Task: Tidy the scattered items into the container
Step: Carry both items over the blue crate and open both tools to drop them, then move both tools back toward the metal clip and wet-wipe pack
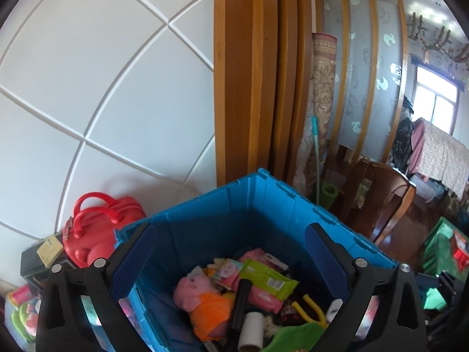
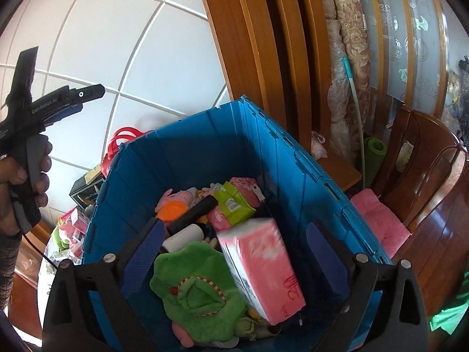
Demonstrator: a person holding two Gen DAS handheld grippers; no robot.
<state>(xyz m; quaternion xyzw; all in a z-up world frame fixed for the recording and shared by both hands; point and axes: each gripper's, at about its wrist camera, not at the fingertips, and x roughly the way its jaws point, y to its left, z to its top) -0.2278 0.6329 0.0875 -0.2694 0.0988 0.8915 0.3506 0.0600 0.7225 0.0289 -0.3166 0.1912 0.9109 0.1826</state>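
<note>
While both tools gape empty, one pink tissue pack (image 2: 263, 267) lies loose between right tool (image 2: 240, 252) fingers, inside one blue container (image 2: 211, 146); left tool (image 1: 231, 252) over it, one green plush (image 2: 196, 290) below-left.

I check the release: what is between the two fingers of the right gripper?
In the right wrist view, the pink tissue pack lies tilted between the open right gripper's fingers, touching neither, atop the green plush inside the blue crate.

Wall: white panels (image 1: 102, 88) with raised diagonal seams
Screen: wooden slats (image 1: 243, 73)
Rug: rolled, patterned (image 2: 351, 29), upright
Chair: dark wood (image 2: 425, 158), pink cushion (image 2: 381, 223)
Case: red, handled (image 1: 96, 228)
</note>
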